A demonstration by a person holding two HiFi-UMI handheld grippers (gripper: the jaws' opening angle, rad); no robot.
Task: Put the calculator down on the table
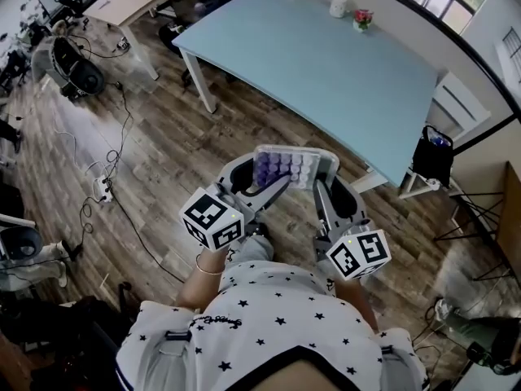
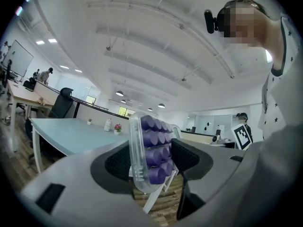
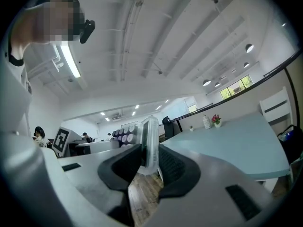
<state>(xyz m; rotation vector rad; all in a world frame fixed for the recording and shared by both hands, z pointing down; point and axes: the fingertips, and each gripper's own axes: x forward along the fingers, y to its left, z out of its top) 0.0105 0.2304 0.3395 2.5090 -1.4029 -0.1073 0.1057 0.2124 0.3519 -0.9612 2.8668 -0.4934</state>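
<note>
Two tongs share one load. Head view: left tongs (image 1: 271, 184) & right tongs (image 1: 320, 187) each grip one end of the clear-plastic calculator w/ round purple keys (image 1: 285, 167), over the wood-plank floor (image 1: 163, 153); pale blue tabletop (image 1: 326, 63) lies ahead of both, not touching. Left gripper view: pads clamp calculator's body, keys facing right pad, jaws fairly wide. Right gripper view: pads pinch its thin clear edge, jaws narrowly apart.
</note>
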